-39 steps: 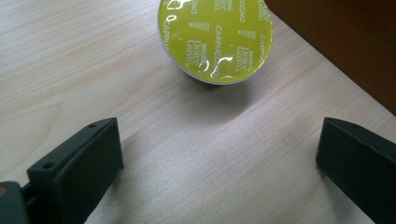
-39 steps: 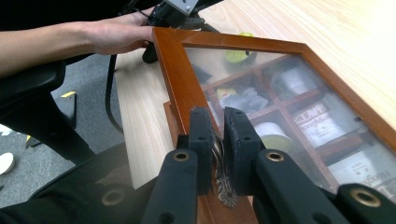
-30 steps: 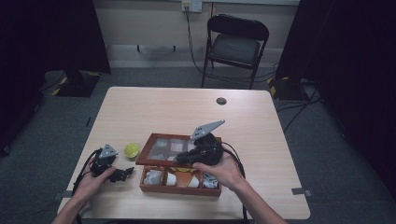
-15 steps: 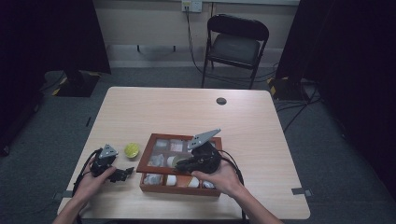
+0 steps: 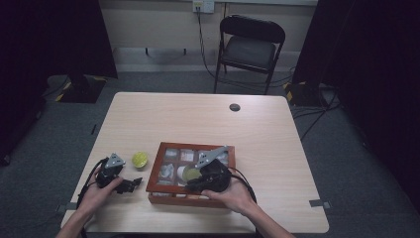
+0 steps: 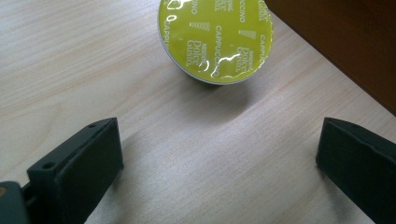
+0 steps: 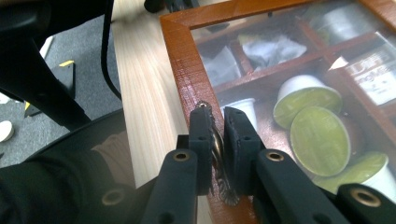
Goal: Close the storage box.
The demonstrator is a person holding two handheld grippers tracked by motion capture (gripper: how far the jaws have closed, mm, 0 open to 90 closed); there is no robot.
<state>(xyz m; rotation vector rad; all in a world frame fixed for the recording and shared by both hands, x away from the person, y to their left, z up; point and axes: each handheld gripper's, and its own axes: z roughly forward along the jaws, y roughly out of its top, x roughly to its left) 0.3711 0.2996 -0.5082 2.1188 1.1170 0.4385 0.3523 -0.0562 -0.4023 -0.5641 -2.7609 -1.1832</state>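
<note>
Coffee capsule (image 6: 215, 39), lime-green foil up, sits on the table (image 5: 277, 144) just left of the wooden box (image 5: 163, 163), straight ahead of the left gripper (image 6: 219, 163)'s wide-spread jaws; right gripper (image 7: 218, 140) pinches the box lid's metal latch (image 7: 219, 161).

A rectangular wooden box with a glass lid (image 5: 192, 173) is set near the front edge of the light wooden table (image 5: 267, 148). A round foil-topped capsule (image 5: 140, 159) is placed on the table just left of it. A folding metal chair (image 5: 250, 47) is stood behind the table.
</note>
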